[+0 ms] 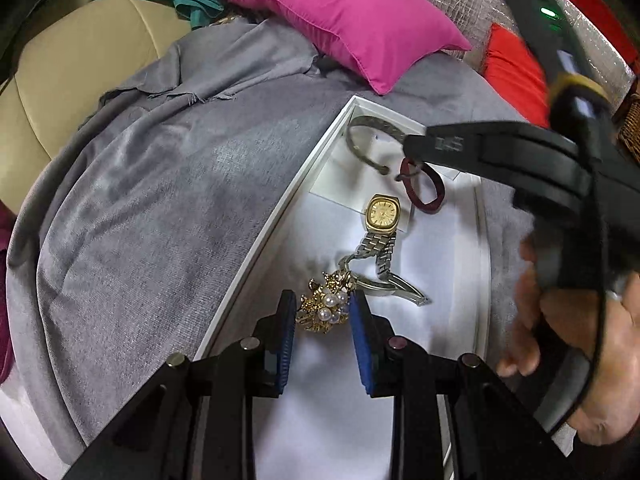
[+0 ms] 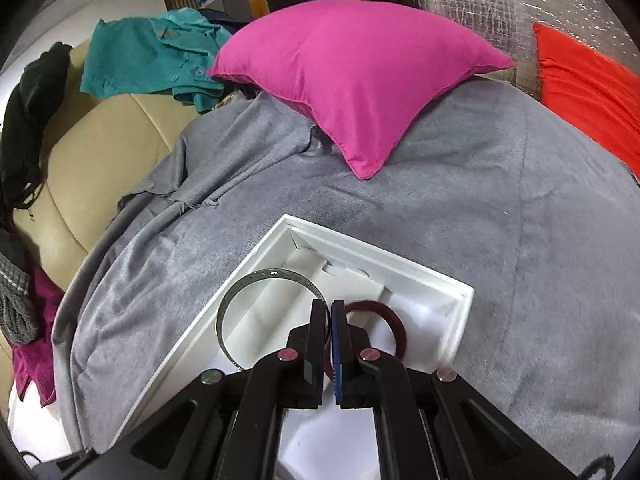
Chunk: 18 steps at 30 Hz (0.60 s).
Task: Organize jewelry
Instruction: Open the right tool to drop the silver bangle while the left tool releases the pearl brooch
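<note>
Currently sorting inside the white box [image 1: 256,240]: left tool [image 1: 322,312] clenched on the pearl brooch [image 1: 326,308] near the box's near end; right tool [image 2: 328,344] clamped on the maroon ring [image 2: 394,330] at its far end. Next, likely: seat each in a recess.

A grey blanket [image 2: 460,216] covers the bed-like surface. A white tray [image 2: 400,268] lies on it near the middle. A pink pillow [image 2: 352,76] rests on the blanket at the tray's twelve o'clock, well apart from it. A red pillow [image 2: 588,92] lies at its two o'clock
</note>
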### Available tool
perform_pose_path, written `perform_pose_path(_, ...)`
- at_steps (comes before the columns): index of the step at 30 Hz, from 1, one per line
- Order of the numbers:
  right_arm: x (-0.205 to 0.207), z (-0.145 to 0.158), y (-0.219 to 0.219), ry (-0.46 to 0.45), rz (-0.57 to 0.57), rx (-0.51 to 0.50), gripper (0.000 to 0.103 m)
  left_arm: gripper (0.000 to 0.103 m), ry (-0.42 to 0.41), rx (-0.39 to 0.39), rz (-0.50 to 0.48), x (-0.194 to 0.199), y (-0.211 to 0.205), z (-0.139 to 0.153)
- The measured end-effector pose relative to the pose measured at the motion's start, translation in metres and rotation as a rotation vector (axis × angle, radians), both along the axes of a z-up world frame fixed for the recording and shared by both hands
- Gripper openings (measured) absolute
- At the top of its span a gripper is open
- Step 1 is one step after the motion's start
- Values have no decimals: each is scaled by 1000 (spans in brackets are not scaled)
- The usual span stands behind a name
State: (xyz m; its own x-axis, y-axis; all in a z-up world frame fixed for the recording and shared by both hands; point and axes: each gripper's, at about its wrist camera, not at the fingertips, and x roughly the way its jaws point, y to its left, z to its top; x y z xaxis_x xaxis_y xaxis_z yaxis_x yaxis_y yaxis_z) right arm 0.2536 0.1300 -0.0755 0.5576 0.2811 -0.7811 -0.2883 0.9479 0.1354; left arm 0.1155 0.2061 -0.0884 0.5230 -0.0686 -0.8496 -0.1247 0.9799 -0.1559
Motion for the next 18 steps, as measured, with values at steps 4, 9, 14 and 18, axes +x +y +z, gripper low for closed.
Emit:
perform_pose_path(4,5,-4,13,8,9,-42,4,26,12,-36,-4,2,3,-3)
perform_pose_path(9,11,-9,15,31,11,-45,7,26,14,-32,-8,2,4,-3)
perform_pose_path(14,11,-8,15,66,13,-19,7,26,21,-32,-7,2,5,-3)
perform_pose_path(18,4,2,4,53,8,33,7,26,19,-25,10,0,6,1)
